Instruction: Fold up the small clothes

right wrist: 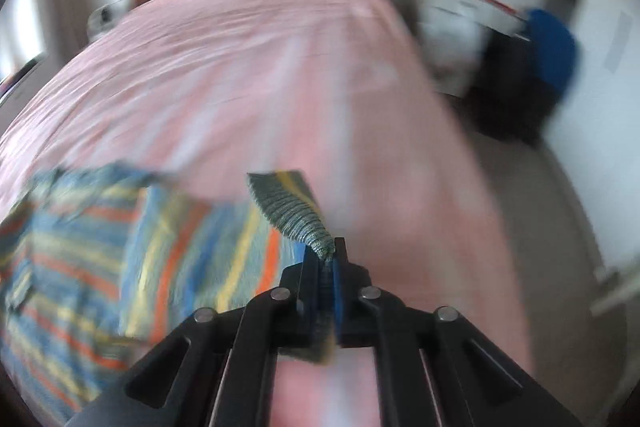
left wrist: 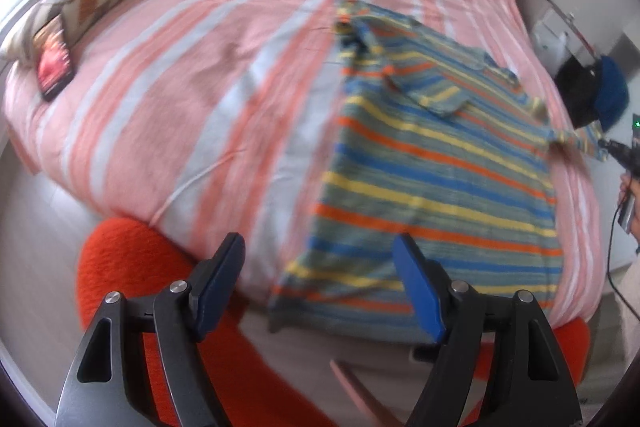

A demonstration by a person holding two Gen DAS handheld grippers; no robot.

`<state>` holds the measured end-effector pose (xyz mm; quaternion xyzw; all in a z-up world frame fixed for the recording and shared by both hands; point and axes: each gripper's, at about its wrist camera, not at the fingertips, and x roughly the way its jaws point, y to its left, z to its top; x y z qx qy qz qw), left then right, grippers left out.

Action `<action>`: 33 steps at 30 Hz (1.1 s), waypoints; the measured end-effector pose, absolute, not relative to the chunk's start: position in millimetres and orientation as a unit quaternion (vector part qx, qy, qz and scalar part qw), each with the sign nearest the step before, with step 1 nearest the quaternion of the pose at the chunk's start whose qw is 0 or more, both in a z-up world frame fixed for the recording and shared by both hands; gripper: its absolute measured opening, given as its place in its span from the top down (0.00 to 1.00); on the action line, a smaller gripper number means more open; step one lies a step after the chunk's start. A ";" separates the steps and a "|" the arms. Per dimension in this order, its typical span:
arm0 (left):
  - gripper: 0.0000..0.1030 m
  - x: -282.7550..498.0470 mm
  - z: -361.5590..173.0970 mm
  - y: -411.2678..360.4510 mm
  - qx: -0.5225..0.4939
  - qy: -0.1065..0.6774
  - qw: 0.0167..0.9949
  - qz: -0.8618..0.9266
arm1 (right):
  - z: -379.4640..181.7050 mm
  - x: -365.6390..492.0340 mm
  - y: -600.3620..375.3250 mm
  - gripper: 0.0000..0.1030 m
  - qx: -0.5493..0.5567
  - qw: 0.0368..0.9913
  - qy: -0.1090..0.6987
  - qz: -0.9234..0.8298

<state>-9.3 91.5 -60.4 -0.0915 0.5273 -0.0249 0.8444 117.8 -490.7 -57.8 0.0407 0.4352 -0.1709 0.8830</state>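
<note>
Gripping striped shirt [right wrist: 192, 247] sleeve, right gripper [right wrist: 325, 259] fingers clamped

We see the bedspread [left wrist: 192, 75] bare across the frame's middle and top; a pillow [left wrist: 86, 1] and book [left wrist: 56, 65] crowd the upper left

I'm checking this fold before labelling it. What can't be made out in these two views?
- Right wrist view: motion blur smears the striped shirt and bedspread; only the pinched sleeve tip in the right gripper is sharp.
- Left wrist view: the right gripper is cut by the right edge.
- Left wrist view: the shirt's near hem is hidden behind the left gripper.
</note>
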 end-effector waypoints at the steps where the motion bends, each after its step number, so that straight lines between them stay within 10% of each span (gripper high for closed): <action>1: 0.25 -9.1 -58.6 84.0 -0.085 0.527 0.845 -0.032 | -59.1 114.1 -500.5 0.95 0.051 0.880 0.438 -0.175; 13: 0.25 -19.5 -50.5 72.7 -0.057 0.529 0.846 -0.034 | -138.6 60.1 -540.9 0.96 0.135 0.838 0.487 -0.207; 29: 0.18 -12.2 -61.6 67.8 -0.042 0.538 0.841 -0.038 | -93.5 18.1 -555.5 0.87 0.178 0.874 0.420 -0.169; 33: 0.17 6.4 -55.4 64.1 -0.013 0.525 0.850 -0.038 | -101.1 19.6 -519.9 0.70 0.186 0.882 0.428 -0.073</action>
